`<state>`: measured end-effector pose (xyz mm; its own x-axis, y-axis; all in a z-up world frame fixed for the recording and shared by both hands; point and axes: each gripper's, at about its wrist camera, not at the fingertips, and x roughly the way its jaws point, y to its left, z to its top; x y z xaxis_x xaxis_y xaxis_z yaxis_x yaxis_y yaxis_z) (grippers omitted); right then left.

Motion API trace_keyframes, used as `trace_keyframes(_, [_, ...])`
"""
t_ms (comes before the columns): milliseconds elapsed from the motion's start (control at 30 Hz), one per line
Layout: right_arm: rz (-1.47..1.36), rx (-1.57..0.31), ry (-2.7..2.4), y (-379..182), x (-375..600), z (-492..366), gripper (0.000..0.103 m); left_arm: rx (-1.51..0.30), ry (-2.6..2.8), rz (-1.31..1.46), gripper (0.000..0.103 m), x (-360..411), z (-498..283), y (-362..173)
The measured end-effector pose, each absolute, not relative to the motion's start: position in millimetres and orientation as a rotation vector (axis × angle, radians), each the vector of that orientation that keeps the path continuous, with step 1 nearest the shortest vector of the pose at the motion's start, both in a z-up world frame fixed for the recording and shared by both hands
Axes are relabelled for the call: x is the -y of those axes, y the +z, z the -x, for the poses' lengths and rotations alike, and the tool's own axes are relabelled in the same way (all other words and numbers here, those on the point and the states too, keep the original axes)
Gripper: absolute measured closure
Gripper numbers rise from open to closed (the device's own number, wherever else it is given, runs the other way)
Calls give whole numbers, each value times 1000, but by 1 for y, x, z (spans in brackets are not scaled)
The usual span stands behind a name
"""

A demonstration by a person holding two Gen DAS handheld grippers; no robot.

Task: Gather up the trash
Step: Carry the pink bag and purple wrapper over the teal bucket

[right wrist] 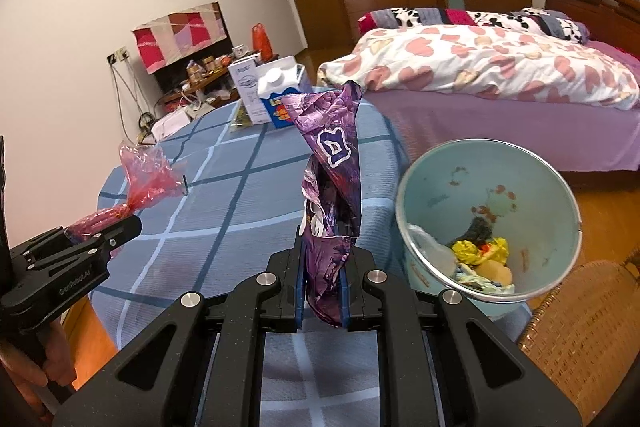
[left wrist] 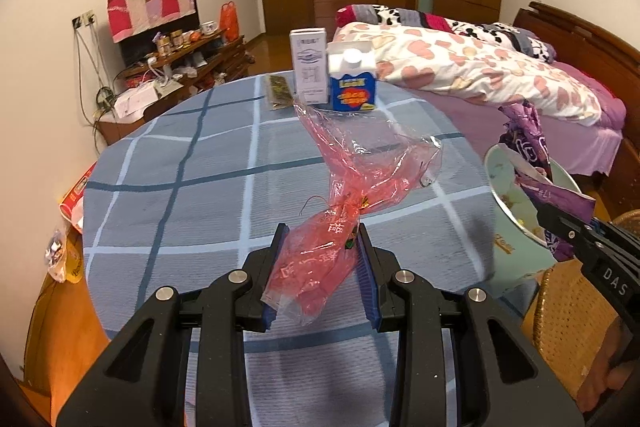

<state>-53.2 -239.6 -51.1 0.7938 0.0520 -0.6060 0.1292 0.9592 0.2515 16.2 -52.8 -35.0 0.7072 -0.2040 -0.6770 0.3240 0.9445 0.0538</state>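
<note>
Crumpled red transparent plastic bag (left wrist: 340, 223) is gripped between jaws of left gripper (left wrist: 322, 259), lifted above round table with blue checked cloth (left wrist: 192, 163). Purple foil snack wrapper (right wrist: 334, 187) is clamped in closed right gripper (right wrist: 324, 267), beside pale green trash bucket (right wrist: 448, 163).

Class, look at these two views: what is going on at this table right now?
A person is clearing trash with a hand-held claw in each hand. The left claw is clamped on a crumpled red plastic bag, lifted above the checked tablecloth. The right claw is shut on a purple snack wrapper, next to a pale green bin that already holds some scraps. Two cartons stand at the table's far edge.
</note>
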Motion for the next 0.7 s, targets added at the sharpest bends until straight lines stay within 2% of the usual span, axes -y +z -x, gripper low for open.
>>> trace_keyframes(700, [-327,-635,-122,-50,271,69,89,-713,-403,-214,71,108,-9,-28])
